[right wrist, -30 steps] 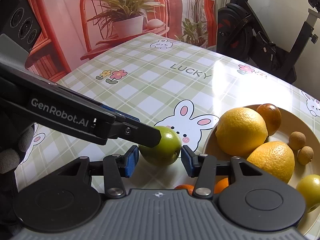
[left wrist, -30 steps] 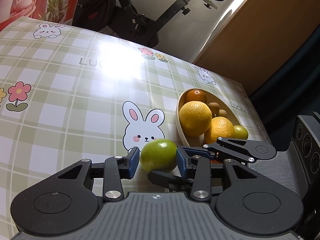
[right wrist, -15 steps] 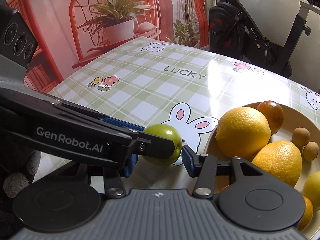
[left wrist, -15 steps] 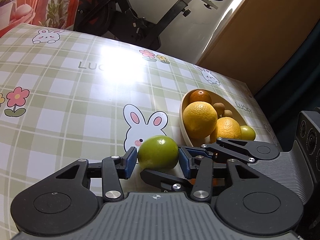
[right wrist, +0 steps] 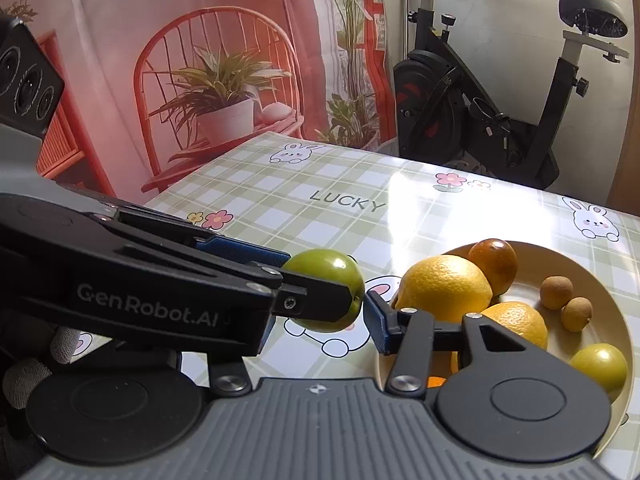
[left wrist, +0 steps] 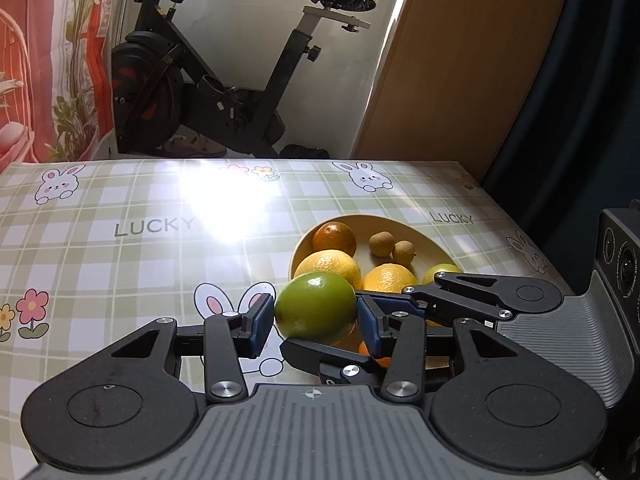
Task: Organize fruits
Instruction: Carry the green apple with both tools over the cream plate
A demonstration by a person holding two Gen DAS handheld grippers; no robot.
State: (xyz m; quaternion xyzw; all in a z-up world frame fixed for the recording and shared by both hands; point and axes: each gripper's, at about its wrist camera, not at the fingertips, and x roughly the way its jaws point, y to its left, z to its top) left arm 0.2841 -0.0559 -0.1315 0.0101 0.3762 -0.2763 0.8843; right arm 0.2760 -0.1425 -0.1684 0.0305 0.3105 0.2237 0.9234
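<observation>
A green fruit (left wrist: 316, 307) sits between the blue pads of my left gripper (left wrist: 314, 320), which is shut on it and holds it above the table. It also shows in the right wrist view (right wrist: 326, 289), clamped by the left gripper's fingers (right wrist: 248, 256). My right gripper (right wrist: 320, 320) is open just beside the fruit; its right pad (right wrist: 376, 326) stands slightly apart from it, and its left finger is hidden. A cream bowl (right wrist: 624, 332) to the right holds yellow citrus (right wrist: 444, 288), an orange fruit (right wrist: 494, 262), small brown fruits (right wrist: 556, 292) and a yellow-green fruit (right wrist: 600, 364).
The table has a green plaid cloth (left wrist: 120, 248) with bunnies and "LUCKY" print. An exercise bike (left wrist: 224, 80) stands behind the far edge. The bowl also shows in the left wrist view (left wrist: 432, 240). A chair with a potted plant (right wrist: 224, 108) is at back left.
The left gripper has lifted the green fruit off the table and tilted up. The right gripper stayed open beside it and rose along.
</observation>
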